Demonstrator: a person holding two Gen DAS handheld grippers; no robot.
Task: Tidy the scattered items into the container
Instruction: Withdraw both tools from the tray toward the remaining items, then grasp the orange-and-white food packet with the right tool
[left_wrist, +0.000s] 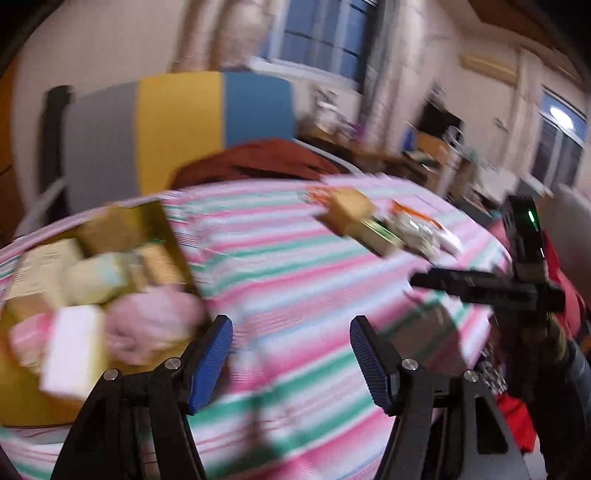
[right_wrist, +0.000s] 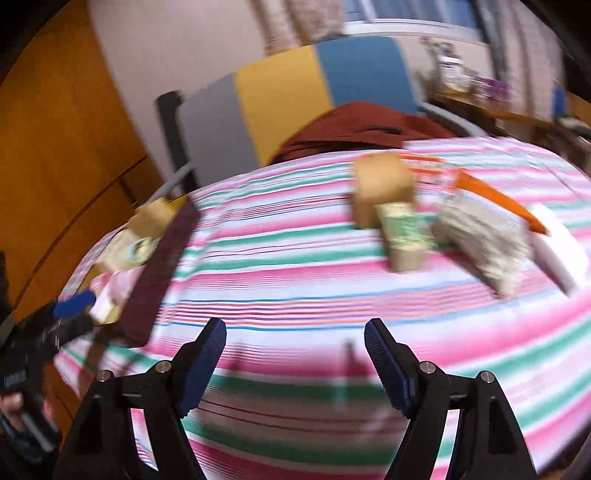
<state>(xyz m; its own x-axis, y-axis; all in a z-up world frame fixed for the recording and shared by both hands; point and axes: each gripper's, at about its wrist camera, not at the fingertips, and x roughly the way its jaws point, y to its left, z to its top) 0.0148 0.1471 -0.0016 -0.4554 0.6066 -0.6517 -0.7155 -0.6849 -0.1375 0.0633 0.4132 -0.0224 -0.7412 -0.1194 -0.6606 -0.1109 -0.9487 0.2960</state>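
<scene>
Packets (right_wrist: 461, 236) lie scattered well beyond the right claw (right_wrist: 295, 363), whose jaws stand wide and empty.

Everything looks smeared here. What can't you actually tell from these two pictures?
- Left wrist view: motion blur hides what the pale packets in the shallow yellow cardboard container are.
- Right wrist view: the printing on the tan square box and green-labelled carton on the pink-and-green striped cloth is smeared beyond reading.
- Right wrist view: the container's dark side wall hides most of its contents.
- Right wrist view: the white flat packet is blurred near the edge.
</scene>
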